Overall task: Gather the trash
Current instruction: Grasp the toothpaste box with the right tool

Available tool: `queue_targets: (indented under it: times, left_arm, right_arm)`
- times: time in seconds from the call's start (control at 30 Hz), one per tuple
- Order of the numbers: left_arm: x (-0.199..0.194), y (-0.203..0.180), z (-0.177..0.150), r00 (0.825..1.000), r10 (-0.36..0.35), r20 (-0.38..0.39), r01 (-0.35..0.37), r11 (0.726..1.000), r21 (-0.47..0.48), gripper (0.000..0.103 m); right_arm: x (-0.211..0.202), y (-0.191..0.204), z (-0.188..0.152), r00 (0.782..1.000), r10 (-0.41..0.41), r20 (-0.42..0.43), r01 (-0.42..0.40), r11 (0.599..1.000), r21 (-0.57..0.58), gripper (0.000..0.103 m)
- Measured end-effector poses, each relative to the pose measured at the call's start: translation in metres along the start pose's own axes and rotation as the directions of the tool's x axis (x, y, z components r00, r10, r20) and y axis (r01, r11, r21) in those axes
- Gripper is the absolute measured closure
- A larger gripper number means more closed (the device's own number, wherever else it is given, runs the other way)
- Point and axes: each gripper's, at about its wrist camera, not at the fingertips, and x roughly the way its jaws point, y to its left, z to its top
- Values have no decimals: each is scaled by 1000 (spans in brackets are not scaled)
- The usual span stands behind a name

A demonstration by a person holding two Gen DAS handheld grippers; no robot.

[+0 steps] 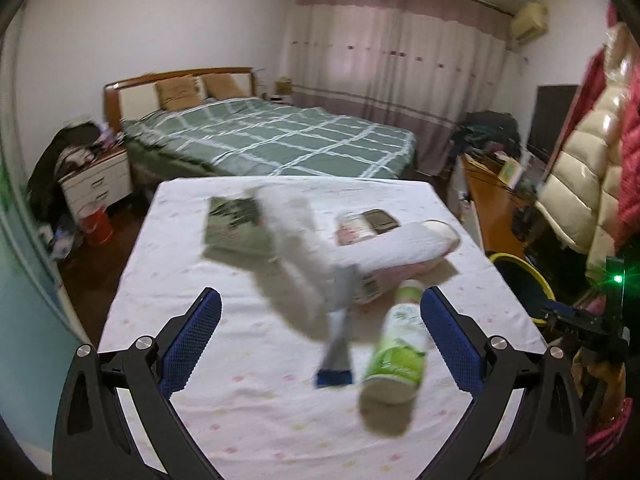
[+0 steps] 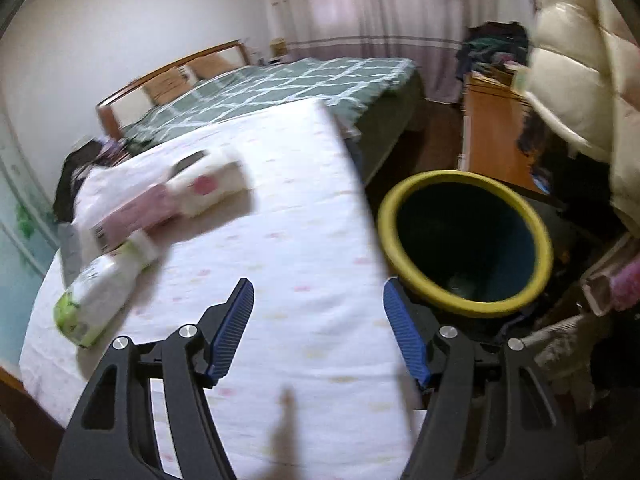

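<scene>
Here we hold the left gripper (image 1: 320, 336) over the near end of a table (image 1: 240, 420) spread with a white dotted cloth, its blue pads spread wide with nothing pressed between them. In the left wrist view a green and white bottle (image 1: 394, 364) lies on its side on the cloth between those pads, nearer the right one and touching neither, and just left of it rests a grey tool with a blue end (image 1: 338, 356). Our right gripper (image 2: 319, 320) hangs over the table's right edge, its jaws moderately apart and empty. Just past its right pad, off the table and below its edge, stands a dark bin with a yellow rim (image 2: 466, 240), its mouth turned toward us; something small lies at its bottom, too dim to name. Further along the cloth we see a blurred white crumpled item (image 1: 296, 256), a pink and white package (image 1: 396, 256) lying across the middle, a green packet (image 1: 236, 228), a small jar (image 1: 354, 228) and a dark flat object (image 1: 380, 219). Beyond the table stands a bed (image 1: 272, 140) with a green checked cover, and behind it pale curtains (image 1: 400, 68).
</scene>
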Motion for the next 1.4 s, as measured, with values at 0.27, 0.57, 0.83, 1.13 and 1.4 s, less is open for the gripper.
queue_targets:
  times: [0.27,0.57,0.83,1.13,1.4]
  left_arm:
    - [-8,26,-6,999,27,18,-27,999,-28,5]
    - [-10,38,-18,1000,27,7,-27,998,-49,5]
    - [-3,37,-21,1000,26,-3,-26,998,-51,5]
    - [-12,47,-20,997,68,23,-67,995,-71,5]
    - [-34,68,-12,988,134,78,-126,987,-101,5]
  right_arm:
    - [1,111,-14,981,191,-30,-193,967,-167,35]
    - [8,178,-35,958,269,-99,-286,918,-273,33]
    - [10,187,-26,972,231,-47,-235,936,-263,33]
    - [30,225,14,949,307,-76,-316,907,-279,40]
    - [78,247,22,939,288,-190,-330,909,-254,60]
